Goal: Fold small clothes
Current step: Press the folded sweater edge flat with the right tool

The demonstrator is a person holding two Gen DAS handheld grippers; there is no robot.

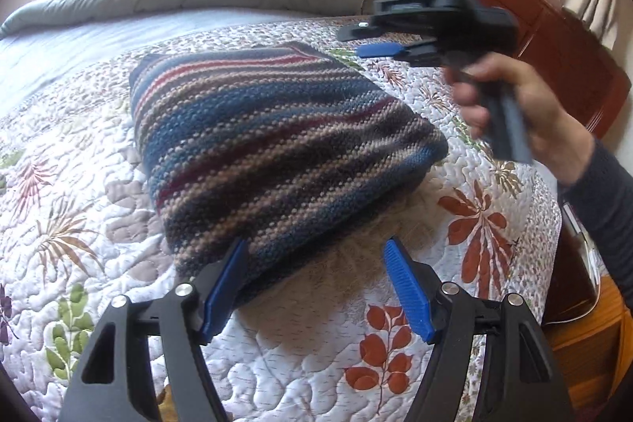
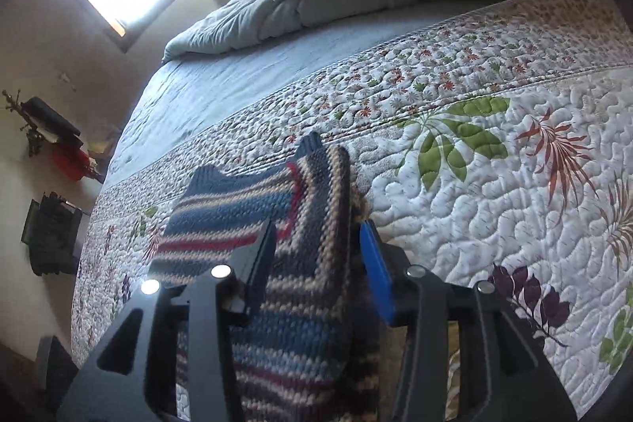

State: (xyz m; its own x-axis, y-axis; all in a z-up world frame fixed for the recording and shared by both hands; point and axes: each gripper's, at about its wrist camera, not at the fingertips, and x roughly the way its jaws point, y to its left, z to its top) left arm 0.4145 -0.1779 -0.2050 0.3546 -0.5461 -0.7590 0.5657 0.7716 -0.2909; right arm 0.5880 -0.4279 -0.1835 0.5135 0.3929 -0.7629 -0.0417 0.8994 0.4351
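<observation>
Currently our striped blue, tan and red knitted garment (image 1: pixel 273 145) lies folded into a compact block on the floral quilted bedspread (image 1: pixel 79 224), so the fold holds flat. Left gripper (image 1: pixel 316 263) hovers at its 6 o'clock edge, jaws wide apart, gripping nothing. Right gripper (image 2: pixel 316 240), at 2 o'clock, likewise gapes empty above the knit.

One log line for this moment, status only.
striped knit folded on quilt | left tool open at its edge | right tool open, raised
</observation>
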